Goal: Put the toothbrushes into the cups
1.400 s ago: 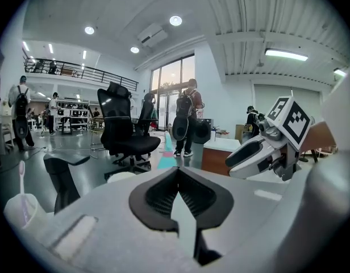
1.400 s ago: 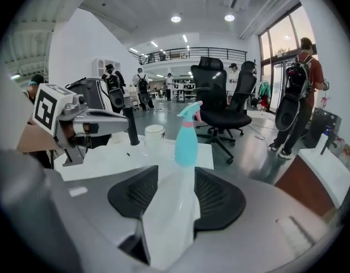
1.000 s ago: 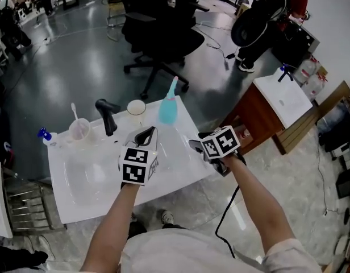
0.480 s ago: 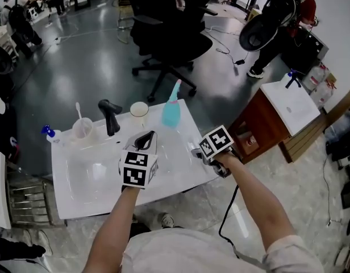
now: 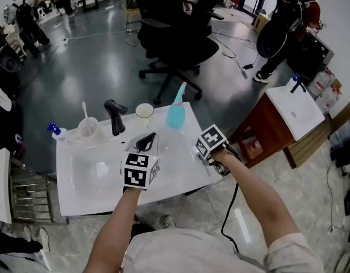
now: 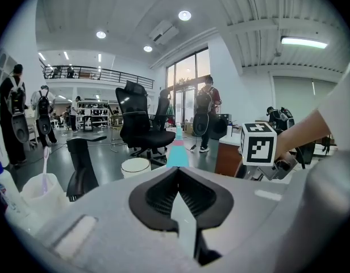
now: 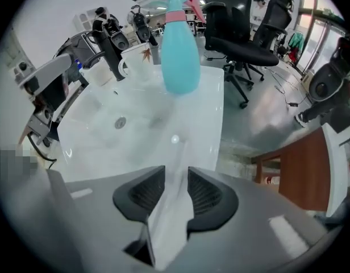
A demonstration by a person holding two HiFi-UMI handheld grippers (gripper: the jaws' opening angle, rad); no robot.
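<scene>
A white cup and a clear cup that holds a white toothbrush stand at the back of the white washbasin counter. My right gripper points steeply down at the counter's right edge. In the right gripper view its jaws are closing round a pale toothbrush that lies on the counter; a little room still shows beside it. My left gripper hovers over the basin's middle. Its jaws meet at the tips and are aimed toward the white cup.
A teal spray bottle stands at the back right, a black faucet between the cups, and a blue-capped bottle at the far left. Behind the counter is a black office chair; to the right stands a wooden cabinet.
My right gripper has sunk to the counter's right edge and tipped further down, and its jaws have narrowed. The left gripper has hardly moved.
</scene>
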